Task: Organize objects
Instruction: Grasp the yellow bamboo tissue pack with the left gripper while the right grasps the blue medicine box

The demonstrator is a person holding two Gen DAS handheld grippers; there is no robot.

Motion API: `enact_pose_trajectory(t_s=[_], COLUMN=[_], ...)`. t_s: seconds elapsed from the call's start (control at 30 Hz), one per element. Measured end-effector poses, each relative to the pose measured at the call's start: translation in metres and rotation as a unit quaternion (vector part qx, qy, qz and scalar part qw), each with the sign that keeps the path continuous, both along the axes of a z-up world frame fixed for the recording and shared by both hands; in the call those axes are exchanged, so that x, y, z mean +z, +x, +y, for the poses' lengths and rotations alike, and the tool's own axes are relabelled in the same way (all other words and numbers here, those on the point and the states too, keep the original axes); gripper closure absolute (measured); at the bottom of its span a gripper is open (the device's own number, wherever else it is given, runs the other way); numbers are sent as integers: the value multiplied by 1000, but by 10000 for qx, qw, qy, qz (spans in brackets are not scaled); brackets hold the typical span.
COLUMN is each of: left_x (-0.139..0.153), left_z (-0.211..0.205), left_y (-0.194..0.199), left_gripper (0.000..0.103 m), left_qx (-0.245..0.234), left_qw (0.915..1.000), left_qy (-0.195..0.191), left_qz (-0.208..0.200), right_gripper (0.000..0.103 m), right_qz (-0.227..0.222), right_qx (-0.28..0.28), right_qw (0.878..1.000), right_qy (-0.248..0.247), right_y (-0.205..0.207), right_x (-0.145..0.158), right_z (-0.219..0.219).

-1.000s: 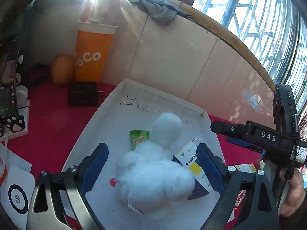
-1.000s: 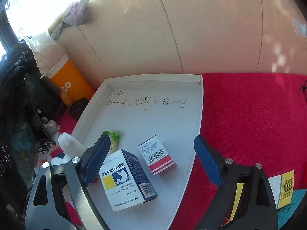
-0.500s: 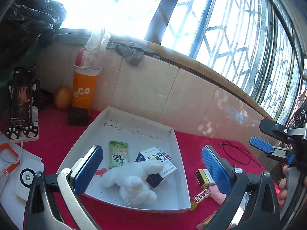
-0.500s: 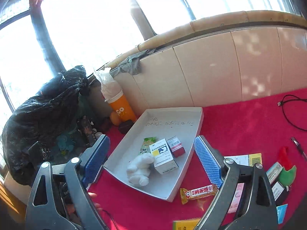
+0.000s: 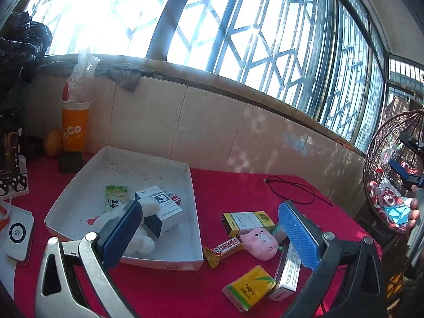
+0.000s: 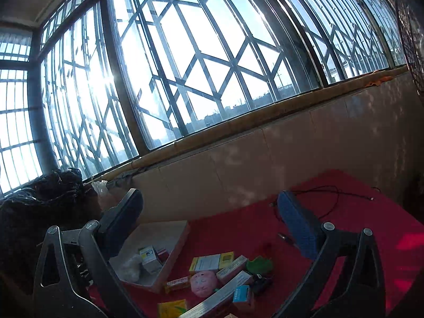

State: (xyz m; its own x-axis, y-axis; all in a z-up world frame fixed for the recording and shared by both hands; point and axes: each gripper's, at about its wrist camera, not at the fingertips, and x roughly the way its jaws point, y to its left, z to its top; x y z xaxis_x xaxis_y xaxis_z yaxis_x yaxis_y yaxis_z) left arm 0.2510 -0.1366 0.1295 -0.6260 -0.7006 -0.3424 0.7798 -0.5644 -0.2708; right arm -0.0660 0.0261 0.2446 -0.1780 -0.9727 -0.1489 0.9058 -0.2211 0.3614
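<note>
From the left wrist view, the left claw [image 5: 209, 234] stands wide open with nothing between its blue pads, held above the red surface [image 5: 238, 185]. A shallow white tray [image 5: 148, 160] lies on the left part of that surface. In it are a white plush toy [image 5: 143, 238], a blue-and-white medicine box [image 5: 161, 212] leaning against the toy, a small red-and-white box [image 5: 173, 198] just behind it, and a green snack packet [image 5: 115, 197]. To the right of the tray, loose on the cloth, lie a snack bar in a red-and-white wrapper [image 5: 224, 249], a pink plush toy [image 5: 261, 242], a yellow-and-white box [image 5: 246, 220], a yellow tissue pack [image 5: 249, 288] and a long white box [image 5: 288, 273]. A black cable [image 5: 291, 188] trails farther back. An orange cup [image 5: 74, 129] stands against the tiled wall behind the tray. At the far right edge a hand [image 5: 414, 209] holds the other tool.

From the right wrist view, the right claw [image 6: 209, 225] is raised well above the surface, aimed mostly at the barred window [image 6: 185, 66]; its jaws are opening and hold nothing. Below, the tray [image 6: 180, 241] shows the medicine box [image 6: 149, 257] and the white toy [image 6: 129, 266] inside. The pink toy [image 6: 202, 282], the snack bar [image 6: 176, 282] and the yellow tissue pack [image 6: 172, 307] lie beside it, among several other boxes too small to read.
</note>
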Motion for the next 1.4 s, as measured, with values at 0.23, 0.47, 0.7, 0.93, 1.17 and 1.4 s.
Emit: enact_pose_trajectory(t_s=[0.23, 0.47, 0.7, 0.93, 1.17, 1.4], left_x=[-7, -13, -30, -58, -87, -105], left_z=[6, 5, -1, 9, 8, 14], left_y=[-15, -23, -33, -73, -89, -113], left_gripper=[0, 0, 0, 0, 0, 0], left_qx=[-113, -236, -427, -1316, -1509, -1978], left_qw=[9997, 9987, 9955, 9766, 9579, 9291], left_qy=[76, 222, 490, 516, 596, 377], left_qz=[-206, -382, -696, -1623, -2368, -3102], right_gripper=[0, 0, 0, 0, 10, 19], right_qz=[-518, -641, -566, -263, -211, -533], right_qx=[-482, -632, -320, 389, 672, 607], right_qw=[9974, 9959, 9911, 9645, 9513, 9446], right_qy=[-134, -73, 1165, 2598, 3001, 3180], right_y=[-35, -48, -41, -6, 14, 12], right_x=[-22, -31, -64, -136, -174, -193], right_z=[33, 47, 18, -50, -95, -113])
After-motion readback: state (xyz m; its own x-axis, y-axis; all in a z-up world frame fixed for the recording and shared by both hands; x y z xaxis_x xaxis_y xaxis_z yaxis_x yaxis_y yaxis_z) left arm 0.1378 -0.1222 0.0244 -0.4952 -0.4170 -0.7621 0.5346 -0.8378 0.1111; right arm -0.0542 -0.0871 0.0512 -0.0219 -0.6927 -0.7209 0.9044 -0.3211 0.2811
